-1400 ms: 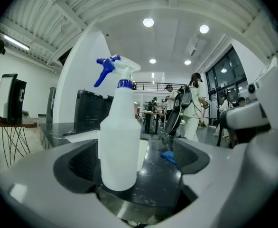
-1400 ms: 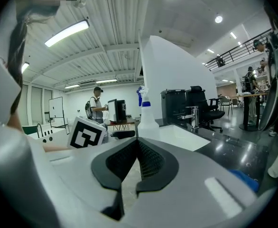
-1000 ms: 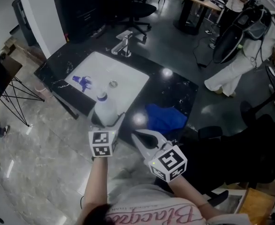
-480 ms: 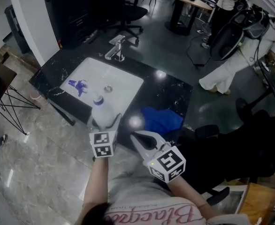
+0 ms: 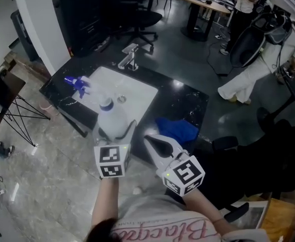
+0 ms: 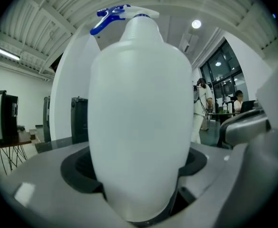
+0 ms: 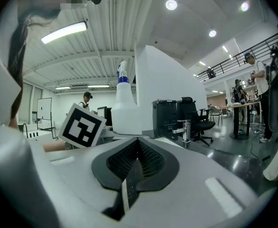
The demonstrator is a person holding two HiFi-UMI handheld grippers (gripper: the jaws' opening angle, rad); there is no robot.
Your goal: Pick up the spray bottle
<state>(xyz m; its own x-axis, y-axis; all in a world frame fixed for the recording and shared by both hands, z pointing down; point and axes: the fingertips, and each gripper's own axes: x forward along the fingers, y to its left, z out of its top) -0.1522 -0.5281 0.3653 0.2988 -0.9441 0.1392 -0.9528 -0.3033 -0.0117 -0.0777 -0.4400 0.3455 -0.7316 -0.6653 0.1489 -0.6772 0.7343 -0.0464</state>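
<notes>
The white spray bottle (image 5: 112, 119) with a blue trigger head (image 5: 74, 81) hangs lifted above the near edge of the black countertop (image 5: 190, 101). My left gripper (image 5: 115, 130) is shut on its wide body, one finger on each side. In the left gripper view the bottle (image 6: 141, 118) fills the frame between the jaws, nozzle up and to the left. My right gripper (image 5: 150, 141) hovers just to the right of it, shut with nothing in it. Its jaws meet in the right gripper view (image 7: 132, 172), where the bottle (image 7: 124, 109) stands to the left.
A white sink basin (image 5: 137, 95) with a chrome faucet (image 5: 130, 57) is set in the countertop. A blue cloth (image 5: 177, 128) lies on the counter's near right. Office chairs (image 5: 147, 16) stand behind, people (image 5: 248, 79) at the right, an easel's legs (image 5: 16, 107) at the left.
The bottle has come up off the counter's edge in my left gripper, and its blue head now shows over the counter's left corner. Both grippers rose a little.
</notes>
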